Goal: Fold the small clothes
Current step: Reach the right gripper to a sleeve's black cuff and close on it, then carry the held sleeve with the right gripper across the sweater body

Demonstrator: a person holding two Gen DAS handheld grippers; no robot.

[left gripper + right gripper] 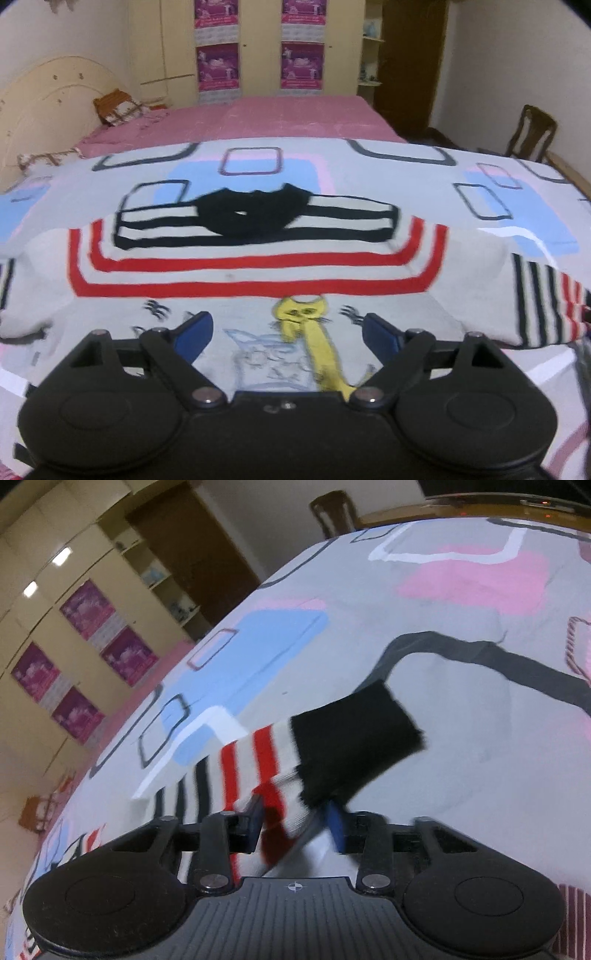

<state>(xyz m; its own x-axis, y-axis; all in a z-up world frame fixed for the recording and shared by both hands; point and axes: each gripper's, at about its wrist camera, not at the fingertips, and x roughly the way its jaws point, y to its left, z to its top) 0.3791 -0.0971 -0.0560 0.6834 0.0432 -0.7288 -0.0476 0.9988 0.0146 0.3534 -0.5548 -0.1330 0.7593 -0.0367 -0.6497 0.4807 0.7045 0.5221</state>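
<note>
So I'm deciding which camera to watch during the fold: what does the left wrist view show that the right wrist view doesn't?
Only the left wrist view: the sweater's whole front, black collar, yellow cat print, and the left gripper open above it, gripping nothing. Only the right wrist view: the right gripper closing on the striped sleeve beside its black cuff. Both: the patterned bedsheet and the purple posters.
</note>
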